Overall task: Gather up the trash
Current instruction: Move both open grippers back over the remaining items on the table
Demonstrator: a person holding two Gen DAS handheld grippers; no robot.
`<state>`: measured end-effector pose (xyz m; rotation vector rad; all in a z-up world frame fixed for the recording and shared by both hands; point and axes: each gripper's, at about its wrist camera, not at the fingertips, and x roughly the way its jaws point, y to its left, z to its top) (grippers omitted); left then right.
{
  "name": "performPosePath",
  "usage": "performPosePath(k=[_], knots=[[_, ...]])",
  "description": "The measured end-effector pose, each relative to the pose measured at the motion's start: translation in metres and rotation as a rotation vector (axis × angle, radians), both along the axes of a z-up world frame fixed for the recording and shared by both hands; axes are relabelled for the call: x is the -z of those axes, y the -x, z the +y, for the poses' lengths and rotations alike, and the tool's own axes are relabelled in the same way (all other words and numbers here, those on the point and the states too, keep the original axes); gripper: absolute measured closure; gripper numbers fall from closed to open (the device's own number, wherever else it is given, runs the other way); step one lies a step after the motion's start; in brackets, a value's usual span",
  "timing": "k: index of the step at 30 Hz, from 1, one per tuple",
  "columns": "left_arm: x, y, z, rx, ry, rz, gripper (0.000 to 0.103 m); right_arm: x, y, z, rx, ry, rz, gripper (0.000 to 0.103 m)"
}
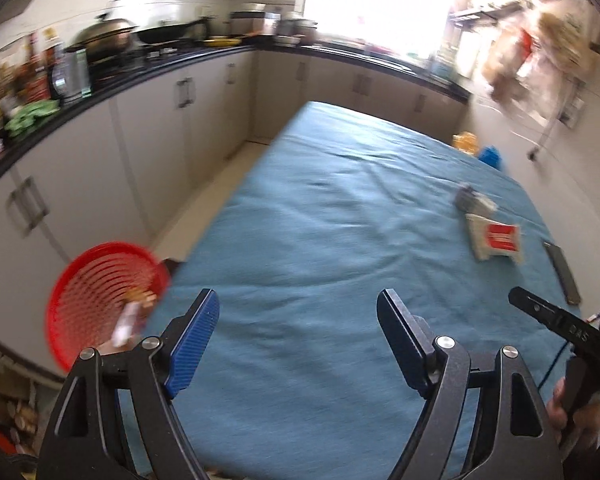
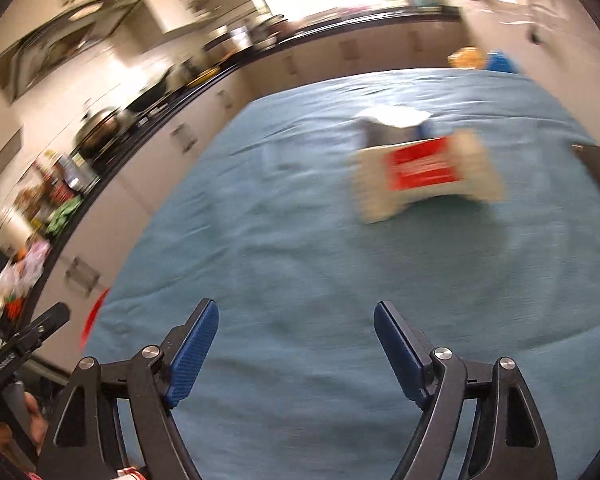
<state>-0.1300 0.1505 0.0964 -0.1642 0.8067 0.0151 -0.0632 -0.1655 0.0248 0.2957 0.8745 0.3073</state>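
Note:
A flattened cream carton with a red label (image 1: 496,240) (image 2: 424,168) lies on the blue tablecloth (image 1: 320,220) (image 2: 300,260), with a grey-and-white crumpled pack (image 1: 473,199) (image 2: 392,124) just behind it. A red mesh basket (image 1: 104,292) with some wrappers in it sits off the table's left edge. My left gripper (image 1: 298,308) is open over the cloth, nothing between its fingers. My right gripper (image 2: 296,320) is open too, well short of the carton. Part of the right tool and a hand (image 1: 576,408) show at the lower right of the left wrist view.
A dark flat bar (image 1: 562,268) lies at the table's right edge. Yellow and blue items (image 1: 480,148) sit beyond the far corner. Kitchen counters (image 1: 140,76) with pots and bottles run along the left and back. A wheeled rack (image 1: 540,80) stands at the right.

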Motion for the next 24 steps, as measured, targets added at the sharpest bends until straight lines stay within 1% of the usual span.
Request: performPosePath(k=[3, 5, 6, 7, 9, 10, 12, 14, 16, 17, 19, 20, 22, 23, 24], knots=[[-0.003, -0.015, -0.022, 0.057, 0.004, 0.002, 0.023, -0.004, -0.011, -0.040, 0.079, 0.021, -0.008, 0.019], [-0.002, -0.023, -0.036, 0.086, 0.000, 0.003, 0.023, -0.012, -0.020, -0.060, 0.121, 0.039, -0.032, 0.018], [-0.001, -0.026, -0.042, 0.094, -0.002, 0.006, 0.023, -0.018, -0.029, -0.070, 0.136, 0.051, -0.051, 0.016], [0.000, -0.030, -0.048, 0.104, 0.000, 0.012, 0.023, -0.023, -0.038, -0.075, 0.139, 0.064, -0.063, 0.014], [0.004, -0.034, -0.056, 0.121, 0.011, 0.025, 0.023, -0.029, -0.066, -0.083, 0.120, 0.095, -0.075, 0.014], [0.006, -0.034, -0.057, 0.127, 0.016, 0.029, 0.023, -0.028, -0.073, -0.084, 0.110, 0.099, -0.074, 0.014], [0.008, -0.037, -0.058, 0.134, 0.028, 0.040, 0.023, -0.023, -0.100, -0.087, 0.072, 0.090, -0.060, 0.014], [0.012, -0.040, -0.056, 0.125, 0.040, 0.052, 0.023, -0.018, -0.118, -0.091, 0.064, 0.073, -0.056, 0.014], [0.015, -0.045, -0.053, 0.111, 0.051, 0.067, 0.023, -0.008, -0.136, -0.094, 0.041, 0.025, -0.021, 0.014], [0.017, -0.048, -0.050, 0.102, 0.064, 0.078, 0.023, 0.001, -0.144, -0.093, 0.017, -0.020, 0.020, 0.014], [0.020, -0.050, -0.046, 0.092, 0.084, 0.086, 0.023, 0.013, -0.145, -0.090, -0.029, -0.102, 0.086, 0.016], [0.022, -0.052, -0.044, 0.085, 0.095, 0.091, 0.023, 0.017, -0.139, -0.084, -0.100, -0.216, 0.132, 0.016], [0.024, -0.055, -0.043, 0.077, 0.104, 0.100, 0.023, 0.019, -0.127, -0.072, -0.232, -0.394, 0.189, 0.016], [0.026, -0.057, -0.044, 0.078, 0.110, 0.103, 0.023, 0.014, -0.117, -0.061, -0.322, -0.437, 0.195, 0.016], [0.028, -0.058, -0.046, 0.081, 0.113, 0.106, 0.023, 0.006, -0.111, -0.056, -0.358, -0.412, 0.168, 0.016]])
